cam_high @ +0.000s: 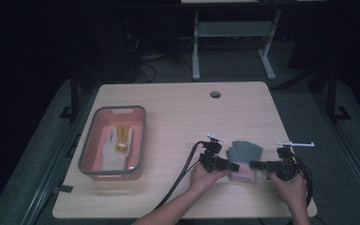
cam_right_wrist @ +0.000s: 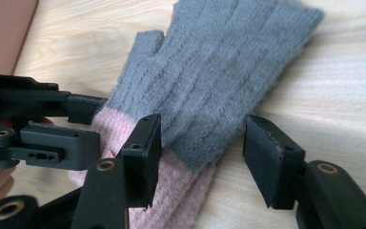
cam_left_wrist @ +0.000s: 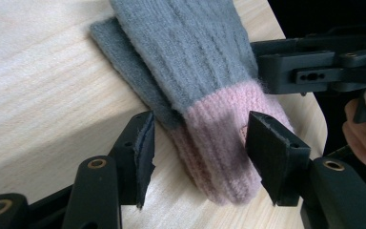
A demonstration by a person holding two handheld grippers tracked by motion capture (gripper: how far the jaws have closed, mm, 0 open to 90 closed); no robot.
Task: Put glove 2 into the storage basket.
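Knitted glove: grey body with a pink cuff, flat on the wooden table, near the edge closest to the person and right of the table's middle. Its cuff points toward the person and its grey fingers point away.

Second layer: in the left gripper view, another grey knit piece lies under the glove; I cannot tell whether it is a second glove.

Left gripper: held in the person's left hand, just left of the glove's cuff and pointing at it. Its jaws stand partly apart. In the left gripper view the pink cuff lies between the two pads; one pad is at the cuff's side, the other stands clear, so nothing is clamped.

Right gripper: held in the right hand, just right of the glove's cuff, facing the left gripper across it. Its jaws are apart. In the right gripper view one pad sits over the seam where grey meets pink, and the other hovers over bare wood beside the glove. It holds nothing.

Tub: grey-rimmed with a pink inside, well to the left of the glove. A pale glove with yellow patches lies in it.
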